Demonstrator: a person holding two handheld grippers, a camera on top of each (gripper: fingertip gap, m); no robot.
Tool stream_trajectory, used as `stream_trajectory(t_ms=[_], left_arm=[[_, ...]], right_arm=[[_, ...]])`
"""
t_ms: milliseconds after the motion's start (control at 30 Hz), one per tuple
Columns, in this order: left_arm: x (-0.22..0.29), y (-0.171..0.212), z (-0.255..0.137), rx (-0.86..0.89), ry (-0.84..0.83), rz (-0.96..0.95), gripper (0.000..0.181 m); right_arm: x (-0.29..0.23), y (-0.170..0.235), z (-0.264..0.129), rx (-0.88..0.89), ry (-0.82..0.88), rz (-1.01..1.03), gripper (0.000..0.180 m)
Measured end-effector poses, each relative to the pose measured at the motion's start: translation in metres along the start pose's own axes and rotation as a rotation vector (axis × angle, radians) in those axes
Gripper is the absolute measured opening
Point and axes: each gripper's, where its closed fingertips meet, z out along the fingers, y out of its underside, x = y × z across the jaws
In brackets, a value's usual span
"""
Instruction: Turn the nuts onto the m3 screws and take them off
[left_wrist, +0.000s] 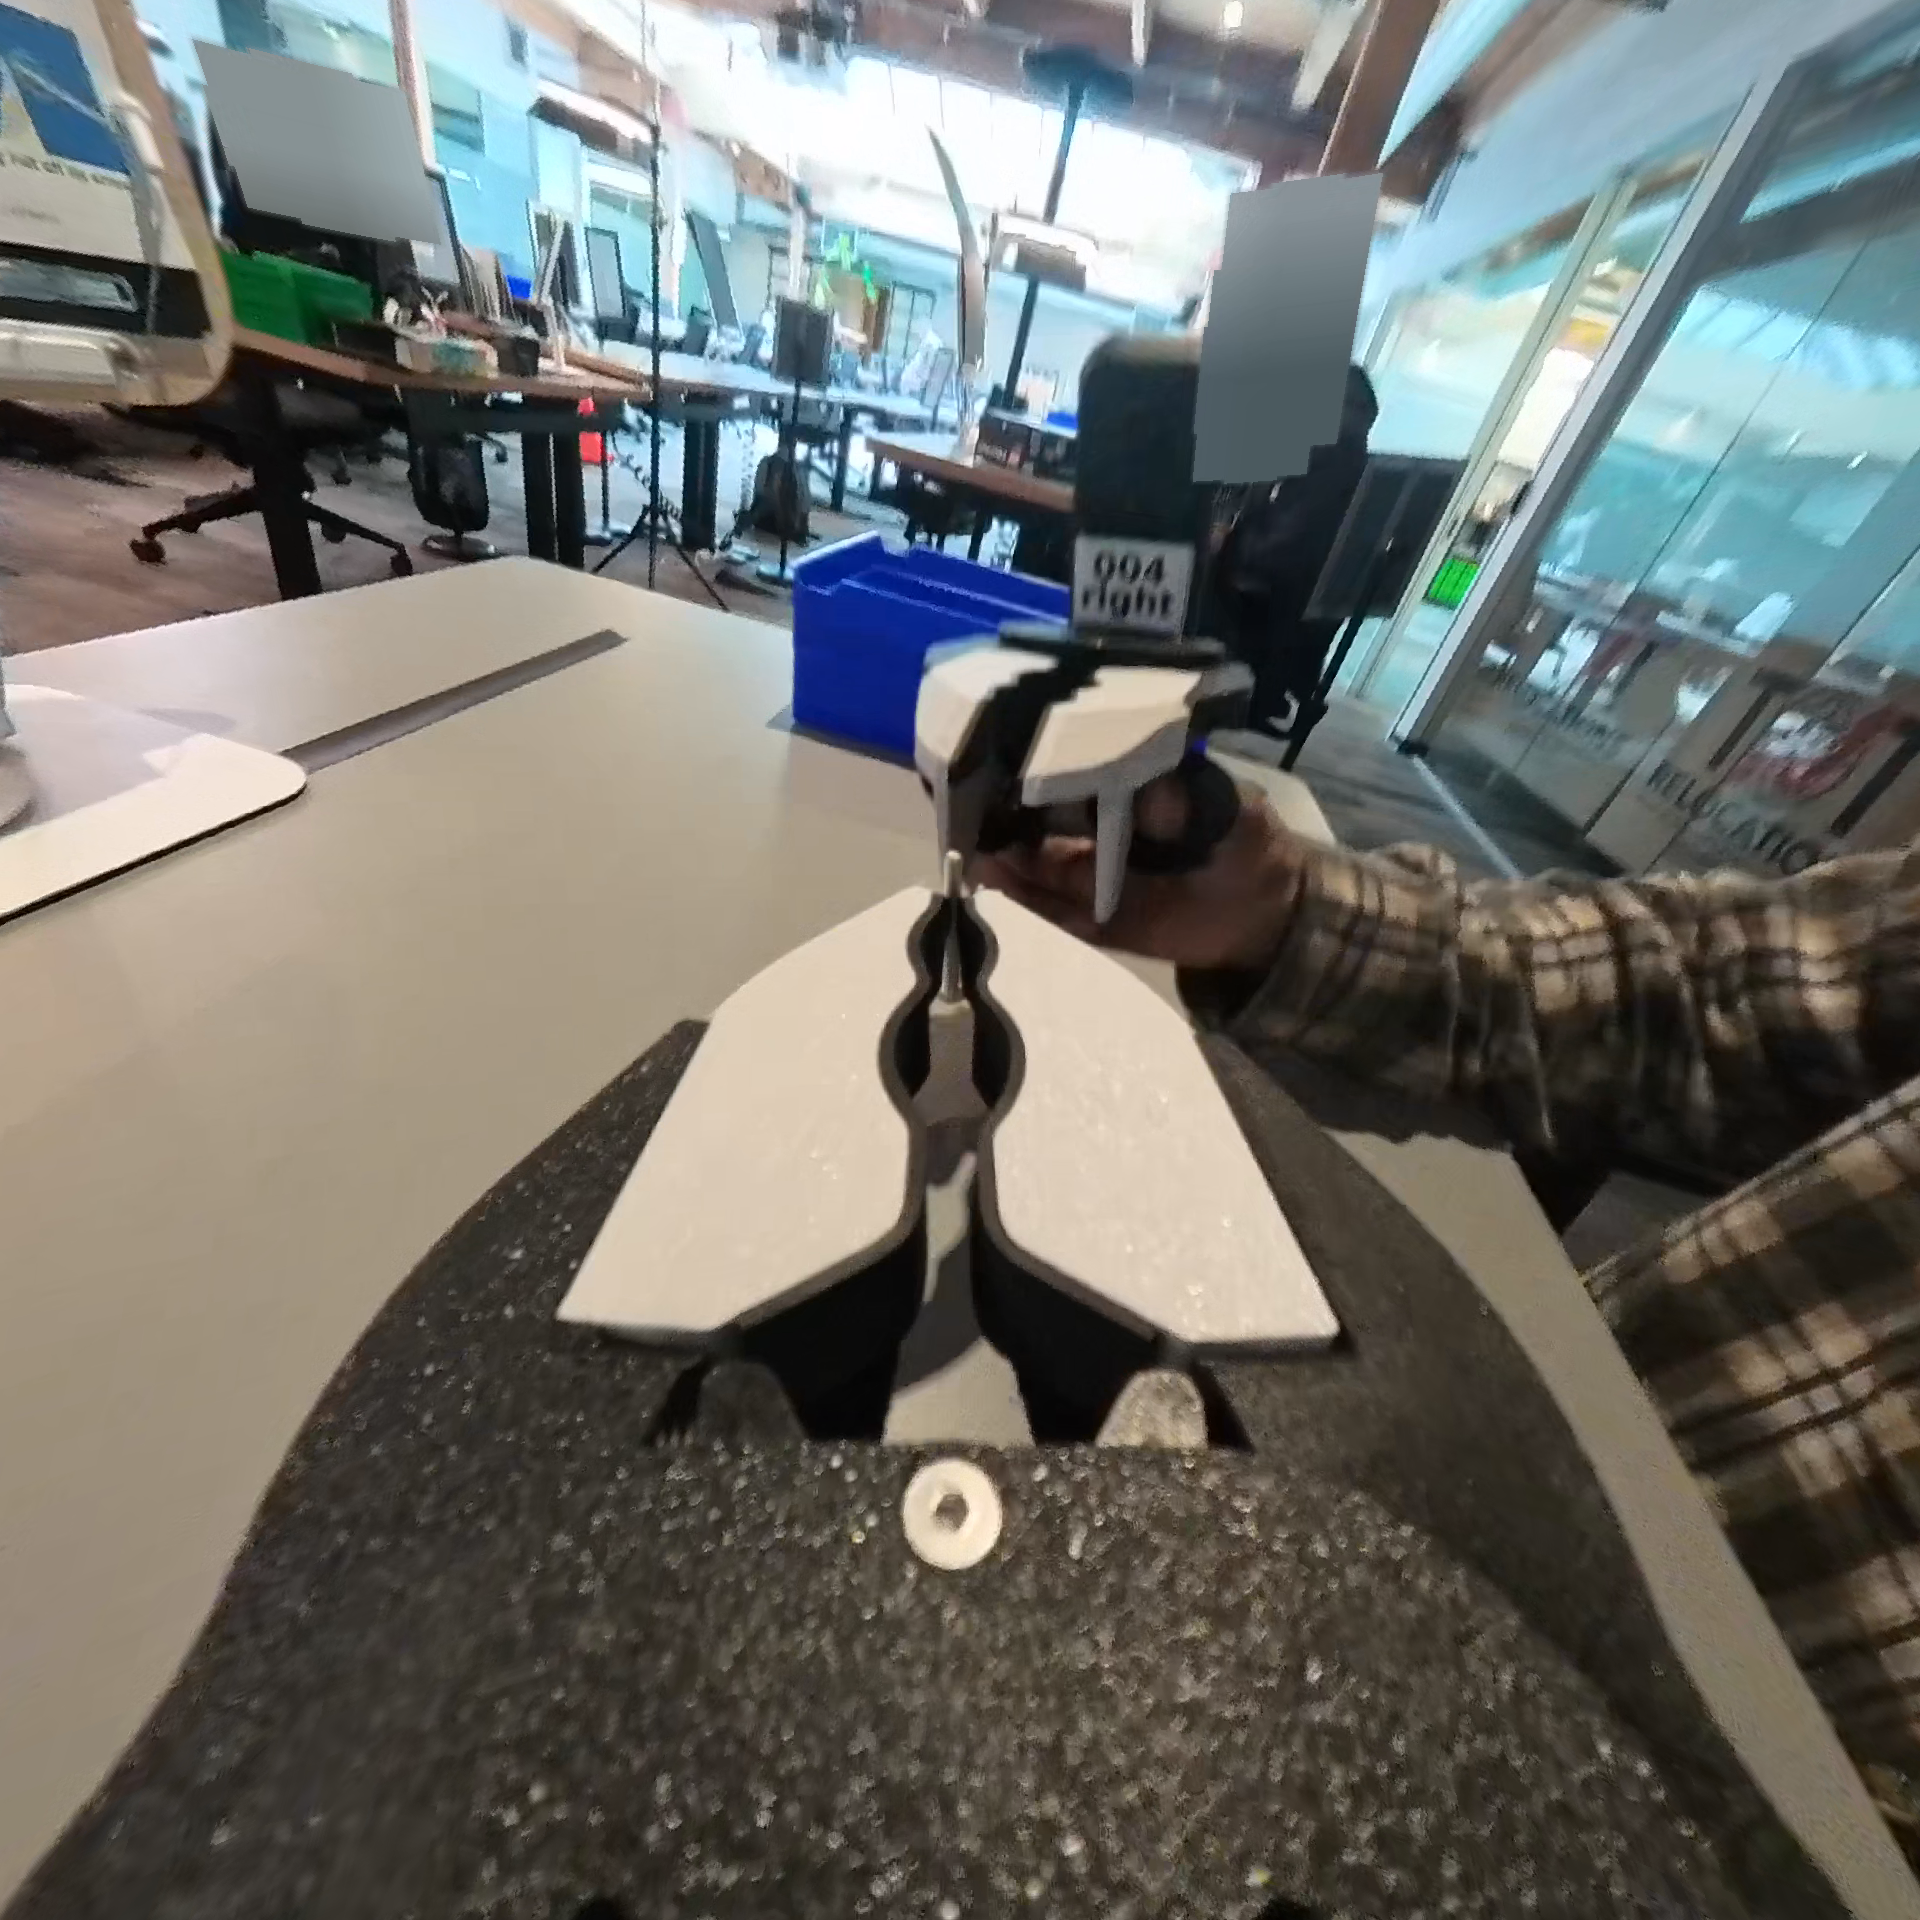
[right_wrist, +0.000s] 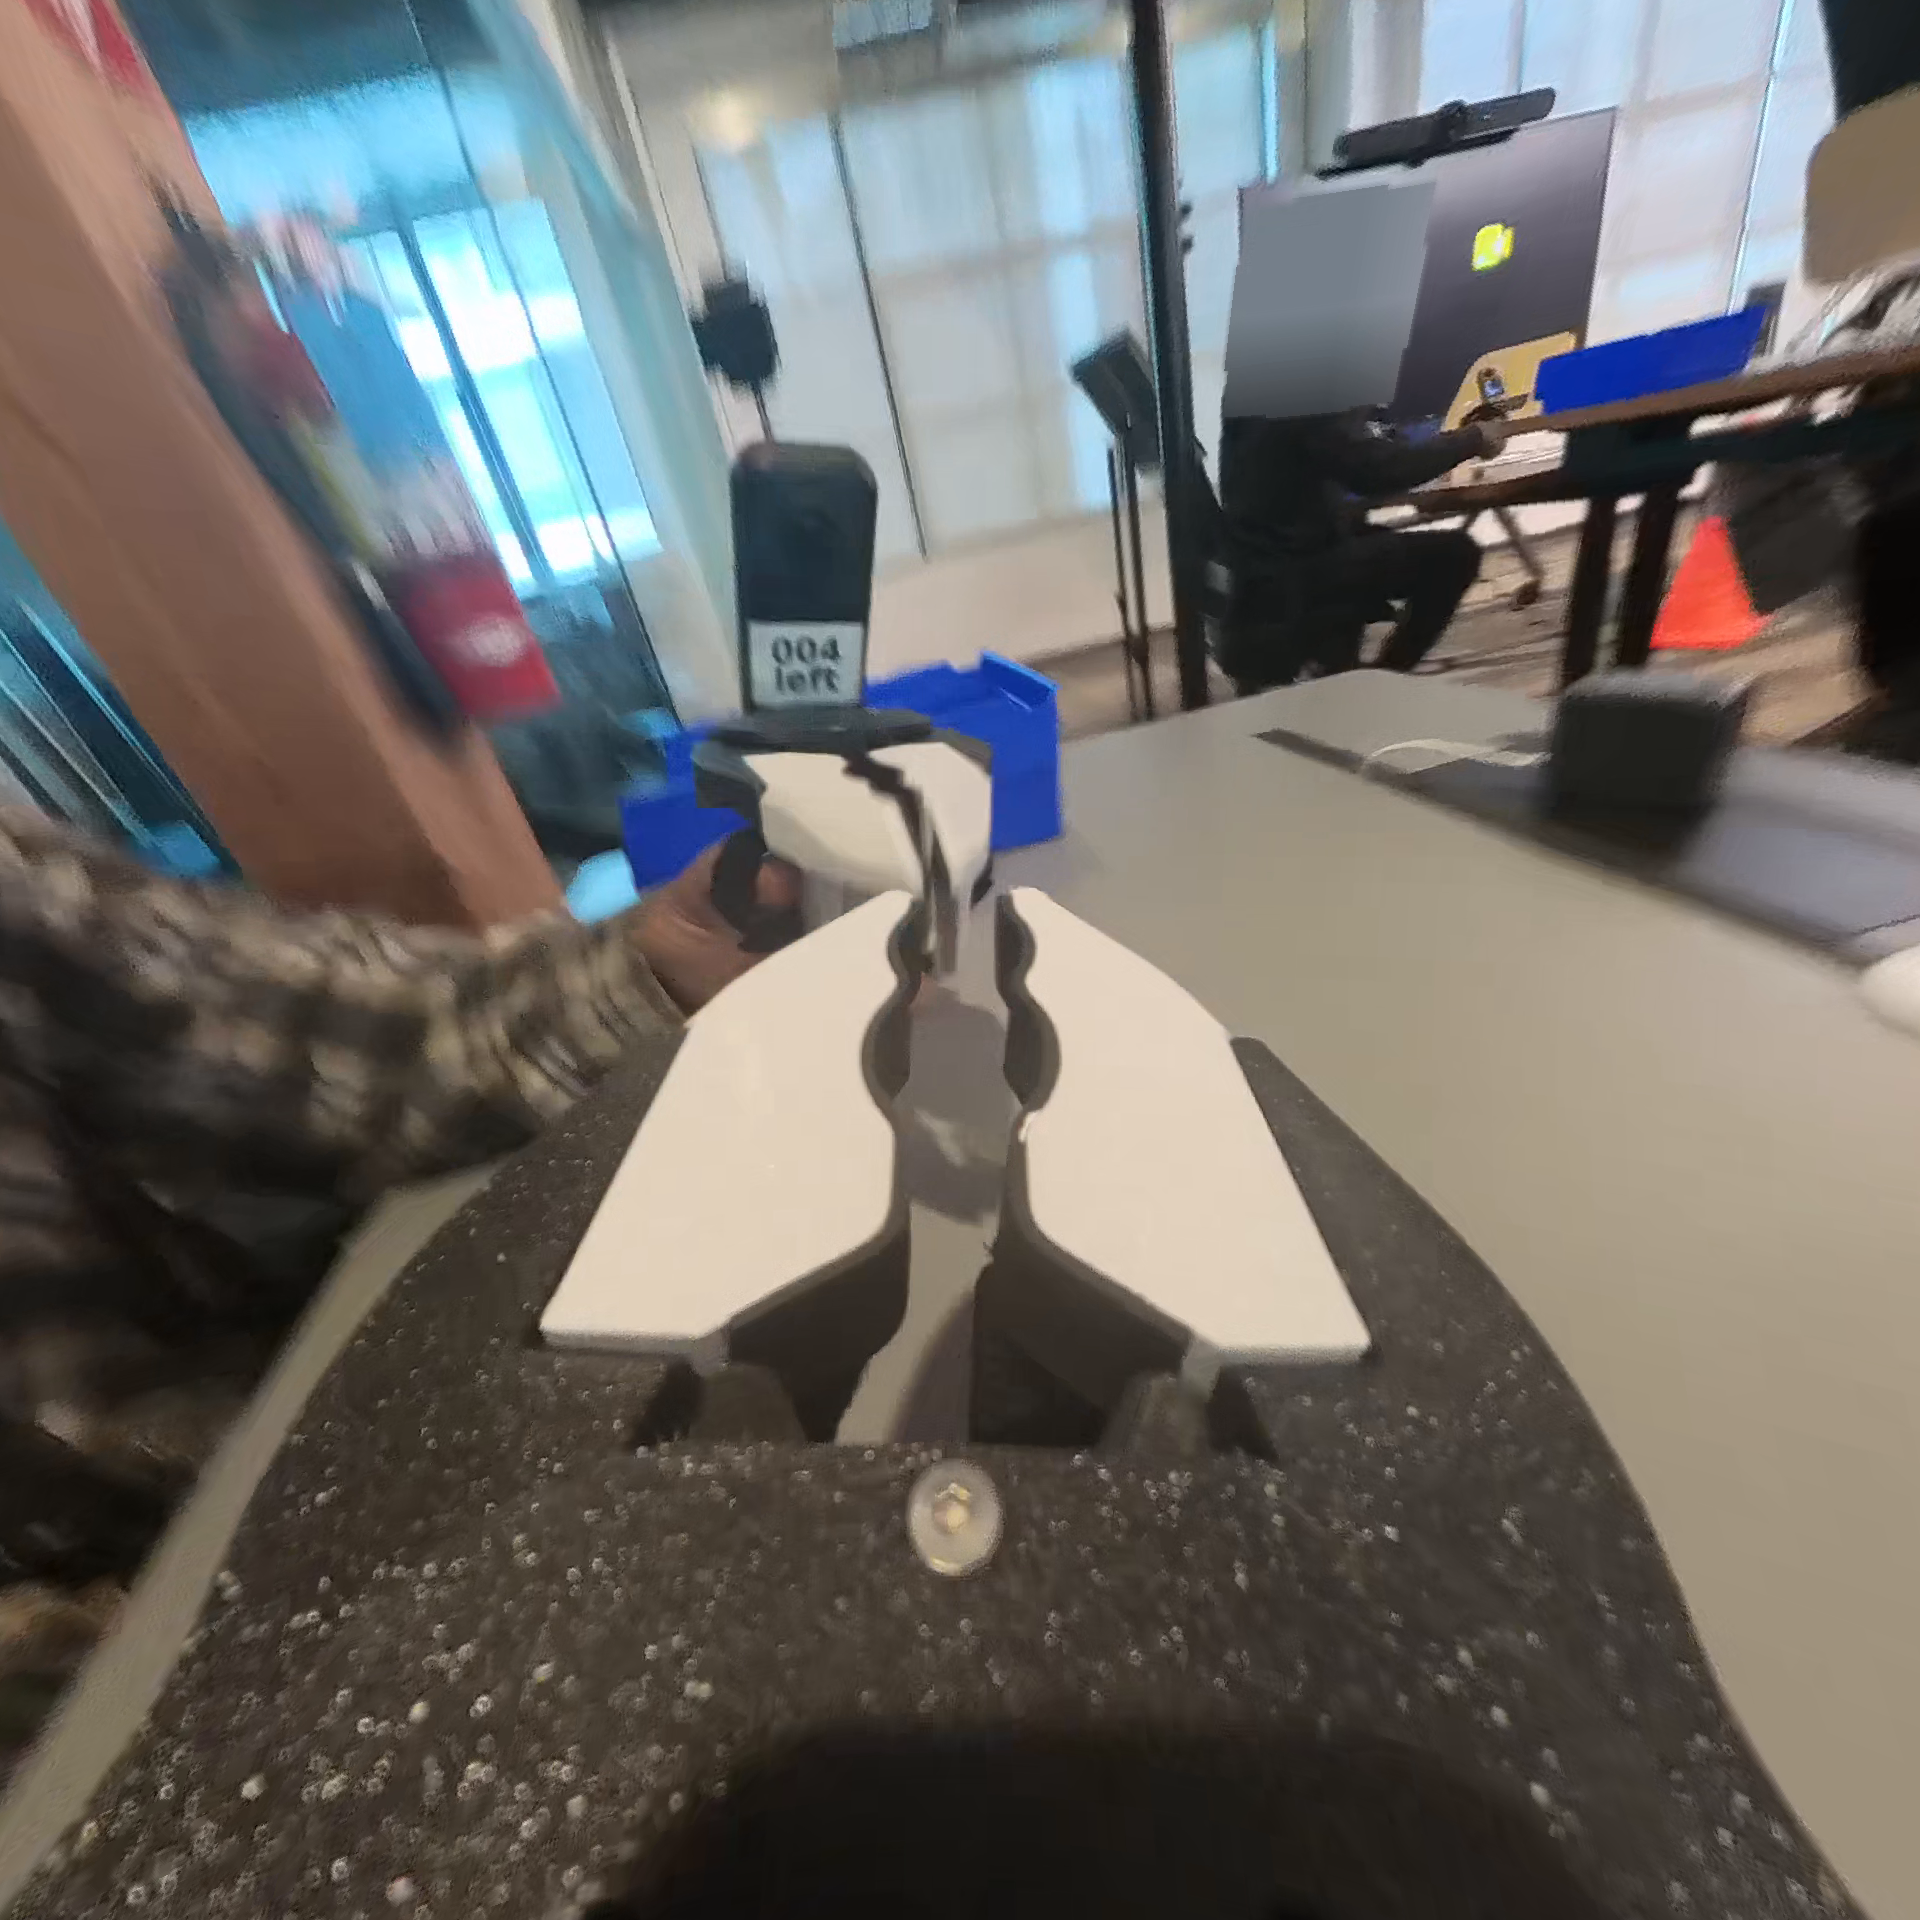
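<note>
My left gripper (left_wrist: 951, 904) is shut on a thin silver M3 screw (left_wrist: 951, 961), which lies along the gap between its white fingers. The screw's tip pokes out past the fingertips. My right gripper (left_wrist: 1029, 862) faces it from beyond, held in a hand with a plaid sleeve (left_wrist: 1558, 997). One of its fingertips is right beside the screw tip. In the right wrist view the right gripper (right_wrist: 951, 914) has its jaws a little apart, and the tip of the left gripper (right_wrist: 956, 883) shows in the gap. That view is blurred. I cannot make out a nut.
Both grippers hover over a grey table (left_wrist: 416, 935). A blue bin (left_wrist: 883, 644) stands at its far edge, and it also shows in the right wrist view (right_wrist: 1023, 758). A white pad (left_wrist: 135, 800) lies at the left. A dark block (right_wrist: 1652, 738) sits at the right. A person (right_wrist: 1320, 540) sits at a desk beyond.
</note>
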Motion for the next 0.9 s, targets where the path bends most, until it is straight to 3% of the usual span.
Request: stream_trajectory(t_ms=[333,900], left_arm=[[0.012,0.010,0.009,-0.077,0.020,0.062,0.002],[0.014,0.010,0.009,-0.082,0.037,0.057,0.002]], right_arm=[[-0.019,-0.001,0.019,-0.166,-0.071,-0.205,0.006],[-0.020,0.005,0.027,-0.174,-0.100,-0.201,0.000]])
